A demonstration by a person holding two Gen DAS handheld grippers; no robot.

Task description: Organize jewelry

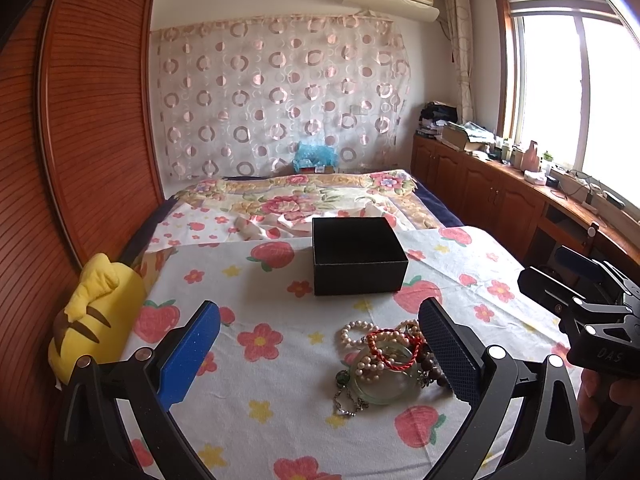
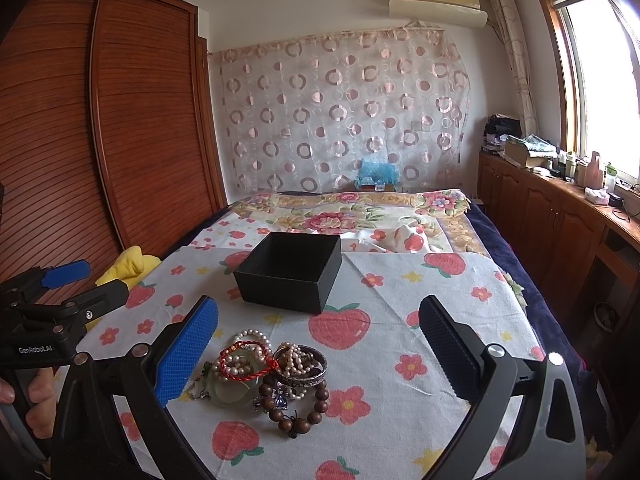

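A tangled jewelry pile (image 1: 384, 360) lies on the strawberry-print cloth (image 1: 260, 280). It holds a pearl bracelet (image 2: 240, 364), a red cord bracelet (image 1: 390, 354), a green jade bangle (image 1: 380, 392), a wooden bead bracelet (image 2: 296, 408) and a silver bangle (image 2: 304, 374). Behind the jewelry pile (image 2: 268, 376) stands an open black box (image 1: 356, 256), which looks empty in the right wrist view (image 2: 292, 268). My left gripper (image 1: 320, 356) is open, its right finger beside the pile. My right gripper (image 2: 320, 352) is open, with the pile near its left finger. Each gripper also shows in the other's view: the right gripper (image 1: 552, 272) and the left gripper (image 2: 86, 283).
A yellow plush pillow (image 1: 96, 312) lies at the bed's left edge by the wooden wardrobe (image 1: 80, 120). A floral blanket (image 2: 340, 212) covers the far end of the bed. A wooden cabinet (image 2: 560, 220) with clutter on top runs under the window on the right.
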